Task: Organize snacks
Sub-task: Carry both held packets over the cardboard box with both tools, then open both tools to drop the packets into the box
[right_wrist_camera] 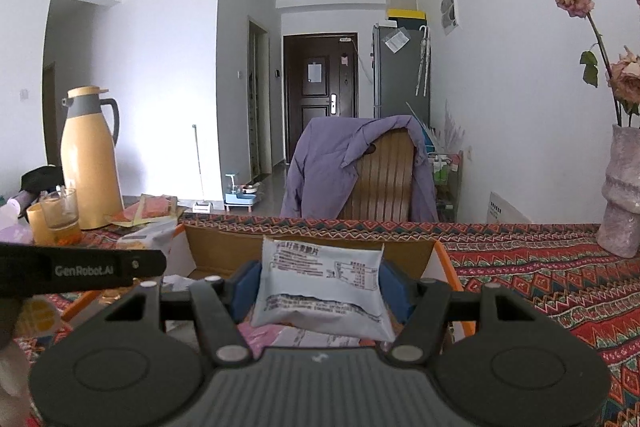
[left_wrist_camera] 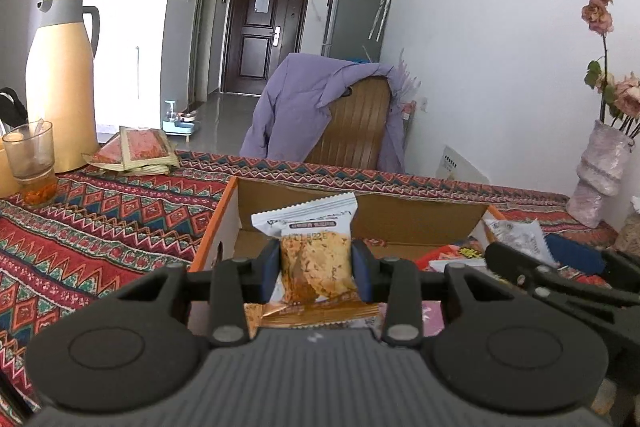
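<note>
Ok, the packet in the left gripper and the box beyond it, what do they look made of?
Snack packet: thin plastic film by the look, glossy, with a clear window showing the snack and a zigzag-cut sealed top edge. Box: corrugated cardboard, seemingly, matte brown inside with an orange outer face; its flap stands folded open.

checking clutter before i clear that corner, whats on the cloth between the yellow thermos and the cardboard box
In the left wrist view, a stack of red-printed flat packets lies on the patterned cloth between the yellow thermos and the cardboard box; otherwise that stretch is bare.
</note>
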The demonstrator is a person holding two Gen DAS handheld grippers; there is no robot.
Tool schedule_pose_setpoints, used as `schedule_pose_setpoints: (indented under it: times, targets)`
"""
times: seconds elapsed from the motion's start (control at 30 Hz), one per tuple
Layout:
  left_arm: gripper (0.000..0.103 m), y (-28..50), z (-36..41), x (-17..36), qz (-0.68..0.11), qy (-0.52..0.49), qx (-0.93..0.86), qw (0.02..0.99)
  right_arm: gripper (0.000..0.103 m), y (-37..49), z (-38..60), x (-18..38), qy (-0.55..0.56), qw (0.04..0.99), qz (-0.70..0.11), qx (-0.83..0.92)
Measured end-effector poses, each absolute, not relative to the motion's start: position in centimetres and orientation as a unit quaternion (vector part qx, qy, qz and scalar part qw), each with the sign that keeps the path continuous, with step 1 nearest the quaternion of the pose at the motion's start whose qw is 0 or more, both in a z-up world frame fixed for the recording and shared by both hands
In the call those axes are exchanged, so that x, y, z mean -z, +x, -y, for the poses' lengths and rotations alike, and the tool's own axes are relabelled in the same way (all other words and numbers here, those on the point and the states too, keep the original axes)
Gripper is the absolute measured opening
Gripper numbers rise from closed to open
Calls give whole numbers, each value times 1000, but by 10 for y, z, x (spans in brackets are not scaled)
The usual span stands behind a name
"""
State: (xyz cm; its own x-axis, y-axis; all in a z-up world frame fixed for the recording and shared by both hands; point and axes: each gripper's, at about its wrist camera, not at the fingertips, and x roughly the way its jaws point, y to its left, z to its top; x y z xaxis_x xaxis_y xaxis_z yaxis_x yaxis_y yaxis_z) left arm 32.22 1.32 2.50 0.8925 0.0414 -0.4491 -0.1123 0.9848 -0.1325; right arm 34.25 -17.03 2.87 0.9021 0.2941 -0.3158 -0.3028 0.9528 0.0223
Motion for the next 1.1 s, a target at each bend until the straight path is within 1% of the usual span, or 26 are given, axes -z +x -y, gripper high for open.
schedule_pose_setpoints:
  times: [0.27, 0.33, 0.37, 0.4, 0.43, 0.47, 0.5, 0.53, 0.57, 0.6, 0.67, 0.83, 1.1]
  targets:
    - [38, 326, -18, -12, -224, -67, -42, 971, 65, 351, 170, -9, -14, 976, -165, -142]
    - [42, 324, -17, -12, -221, -66, -42, 972, 68, 352, 170, -5, -15, 975, -172, -141]
    - [49, 324, -16, -12, -221, -65, -41, 972, 73, 353, 170, -3, -14, 975, -174, -140]
    - [58, 323, -17, -12, -218, -67, -40, 973, 74, 353, 171, -2, -13, 974, -176, -140]
    - [64, 322, -18, -12, -215, -69, -40, 973, 75, 352, 173, -2, -10, 974, -176, -141]
    - [74, 321, -19, -12, -213, -72, -42, 974, 81, 352, 174, -2, -8, 974, -175, -142]
    - [82, 320, -20, -12, -210, -76, -44, 974, 91, 351, 175, -3, -6, 975, -173, -141]
    - [86, 319, -22, -12, -207, -81, -46, 974, 96, 351, 177, -3, -4, 975, -171, -141]
    - [95, 319, -24, -13, -205, -86, -48, 974, 103, 351, 178, -3, -1, 975, -170, -142]
    - [103, 317, -27, -14, -198, -95, -53, 974, 103, 349, 179, -3, 3, 976, -168, -140]
    - [103, 314, -30, -16, -189, -104, -60, 975, 103, 351, 182, -4, 14, 976, -169, -137]
    - [103, 317, -33, -14, -201, -111, -59, 972, 103, 353, 190, -4, 37, 974, -177, -140]
    - [103, 310, -34, -29, -193, -120, -71, 971, 103, 350, 190, -16, 32, 974, -176, -141]
